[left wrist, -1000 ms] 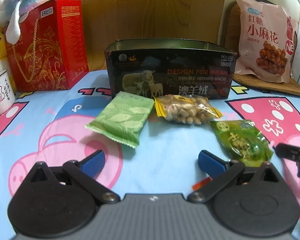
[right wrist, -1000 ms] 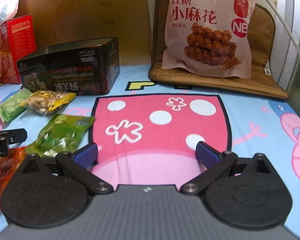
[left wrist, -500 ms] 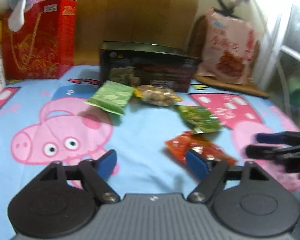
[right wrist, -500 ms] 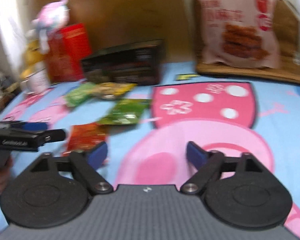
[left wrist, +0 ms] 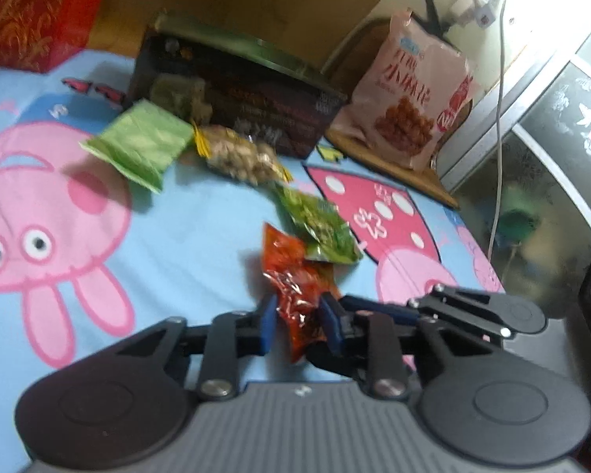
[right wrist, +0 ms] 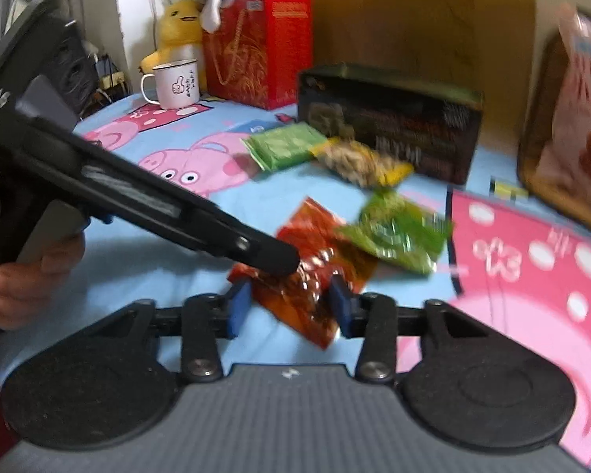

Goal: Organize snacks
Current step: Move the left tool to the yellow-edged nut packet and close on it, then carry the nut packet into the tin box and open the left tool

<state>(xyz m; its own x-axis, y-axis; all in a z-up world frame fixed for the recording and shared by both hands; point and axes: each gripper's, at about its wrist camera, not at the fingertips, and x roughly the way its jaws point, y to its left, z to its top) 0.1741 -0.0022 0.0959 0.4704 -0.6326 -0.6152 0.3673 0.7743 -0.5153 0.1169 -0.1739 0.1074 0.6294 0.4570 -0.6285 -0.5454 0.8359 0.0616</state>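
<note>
Red snack packet (left wrist: 295, 295): lies between spread fingers of both left gripper (left wrist: 297, 325) and right gripper (right wrist: 289, 309); long axis running away from left gripper; neither pinching yet.

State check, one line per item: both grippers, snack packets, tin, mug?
left gripper: closing around red packet, contact unclear
right gripper: open, straddling red packet
red packet: flat, crumpled
dark green packet: flat
peanut packet: sealed
light green packet: flat
black tin: lidless
mug: upright
</note>
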